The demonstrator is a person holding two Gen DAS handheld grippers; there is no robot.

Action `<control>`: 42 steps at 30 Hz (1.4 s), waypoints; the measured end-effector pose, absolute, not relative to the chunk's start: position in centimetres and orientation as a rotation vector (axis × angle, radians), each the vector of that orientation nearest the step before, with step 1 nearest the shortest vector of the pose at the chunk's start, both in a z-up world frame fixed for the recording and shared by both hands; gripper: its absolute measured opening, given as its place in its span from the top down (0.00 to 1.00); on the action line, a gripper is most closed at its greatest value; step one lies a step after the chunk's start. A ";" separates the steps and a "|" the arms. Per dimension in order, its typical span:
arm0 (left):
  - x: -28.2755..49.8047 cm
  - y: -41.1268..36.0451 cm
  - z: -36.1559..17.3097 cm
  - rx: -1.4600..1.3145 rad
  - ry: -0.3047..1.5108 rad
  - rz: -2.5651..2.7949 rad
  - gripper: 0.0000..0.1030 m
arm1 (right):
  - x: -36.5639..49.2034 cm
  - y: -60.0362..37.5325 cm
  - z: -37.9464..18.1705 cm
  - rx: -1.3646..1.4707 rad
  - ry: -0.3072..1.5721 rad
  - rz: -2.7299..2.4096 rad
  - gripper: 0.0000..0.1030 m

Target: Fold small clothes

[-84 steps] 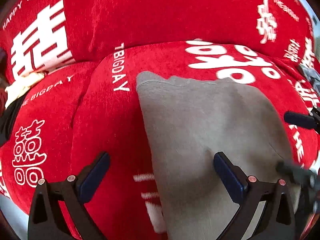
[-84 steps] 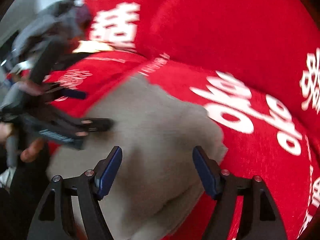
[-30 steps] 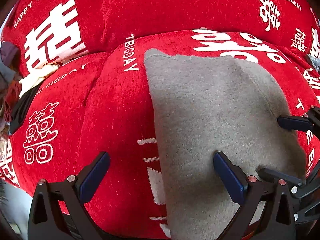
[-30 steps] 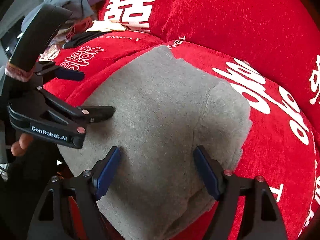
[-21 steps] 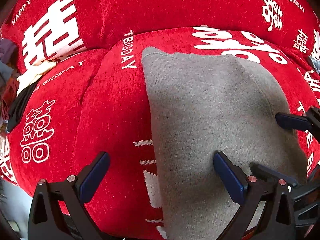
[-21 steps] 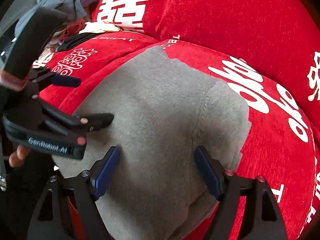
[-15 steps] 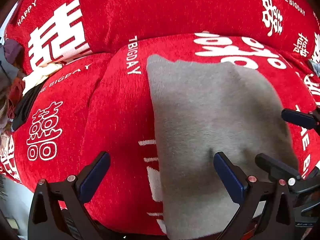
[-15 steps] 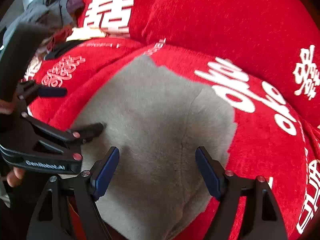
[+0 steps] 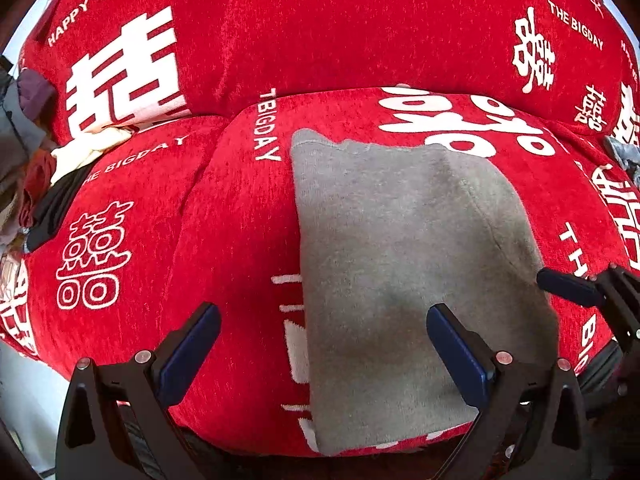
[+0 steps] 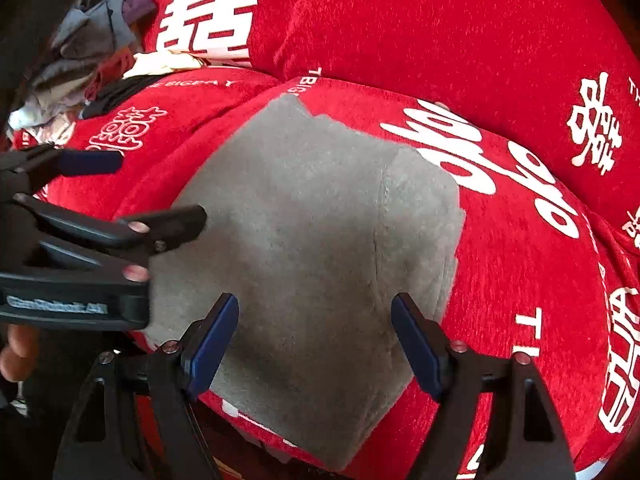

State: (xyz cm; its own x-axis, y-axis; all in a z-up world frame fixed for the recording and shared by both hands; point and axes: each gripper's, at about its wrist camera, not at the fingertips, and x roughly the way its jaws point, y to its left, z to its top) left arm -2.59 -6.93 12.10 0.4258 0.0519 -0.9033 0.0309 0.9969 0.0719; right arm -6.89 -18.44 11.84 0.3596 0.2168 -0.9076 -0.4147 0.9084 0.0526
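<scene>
- Left wrist view: one grey knit garment folded into a rough rectangle [image 9: 404,248] lies flat on the seat cushion of a red plush sofa cover printed with white characters and lettering [image 9: 224,216]. Its near edge reaches the cushion's front lip.
- Left gripper, black frame with blue pads [image 9: 320,344]: jaws wide apart, nothing between the pads. One pad hangs over bare red cover, the other over the garment's left half; no contact that I can make out.
- Right gripper, same build [image 10: 314,340]: jaws likewise spread wide and empty, straddling the garment's near portion from above.
- Step in hand, as I judge it: a fold looks laid down and both tools are clear of the cloth. A raised seam or overlap runs along the garment's right side [image 10: 380,216].
- Next move likely calls for either pinching an edge for one more fold, or taking the whole bundle; both need the jaws lowered onto an edge and closed on all layers together.
- Count: one grey garment being worked; two grippers; one heap of mixed unfolded clothes [image 10: 92,52] at the sofa's far left, number of pieces not countable; one person's fingertips [image 10: 16,350] behind the left tool.
</scene>
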 end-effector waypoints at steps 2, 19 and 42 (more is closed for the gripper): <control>-3.0 -6.7 12.3 0.078 1.122 0.043 0.00 | -7.0 -18.6 12.2 -0.193 1.136 0.402 0.21; -4.4 -7.2 12.4 0.035 1.155 0.071 0.00 | -7.9 -19.2 13.4 -0.285 1.139 0.277 0.21; -3.3 -7.2 10.9 0.030 1.209 0.050 0.00 | -6.5 -20.1 12.7 -0.260 1.168 0.258 0.21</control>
